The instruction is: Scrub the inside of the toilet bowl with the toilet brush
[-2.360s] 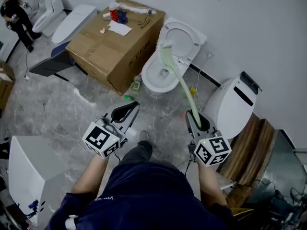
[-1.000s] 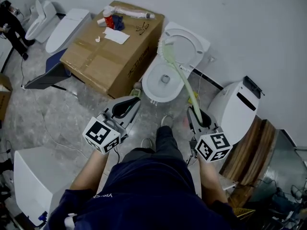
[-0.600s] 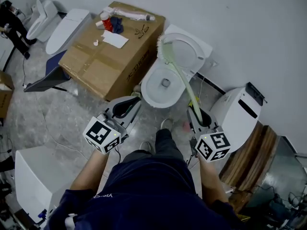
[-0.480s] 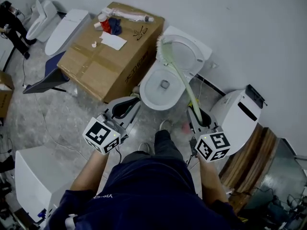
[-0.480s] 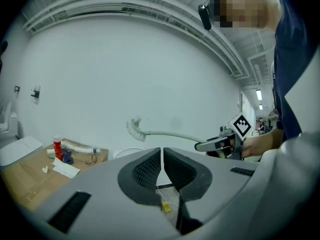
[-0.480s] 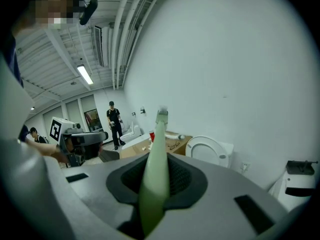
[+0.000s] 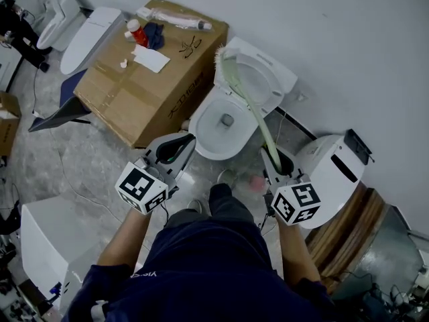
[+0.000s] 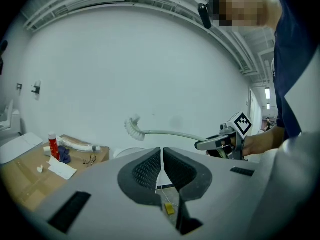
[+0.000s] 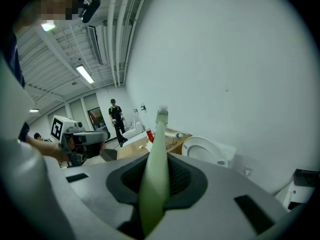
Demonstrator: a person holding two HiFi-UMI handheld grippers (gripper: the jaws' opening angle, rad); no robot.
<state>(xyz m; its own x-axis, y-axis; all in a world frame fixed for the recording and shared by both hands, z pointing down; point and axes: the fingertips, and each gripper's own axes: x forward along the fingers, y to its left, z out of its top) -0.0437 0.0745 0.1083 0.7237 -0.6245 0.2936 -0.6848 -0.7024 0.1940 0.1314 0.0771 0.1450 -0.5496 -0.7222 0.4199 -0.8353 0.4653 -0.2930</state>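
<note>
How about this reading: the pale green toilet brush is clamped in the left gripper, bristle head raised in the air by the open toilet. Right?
Not quite: the toilet brush is in the right gripper, not the left. The right gripper view shows its green handle clamped between the jaws; the left gripper is shut on nothing. The bristle head is indeed raised by the open toilet.

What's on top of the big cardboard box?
A red bottle, a blue cloth, a white paper sheet, glasses and a long white tube. Whatever lies under the cloth and paper is covered.
</note>
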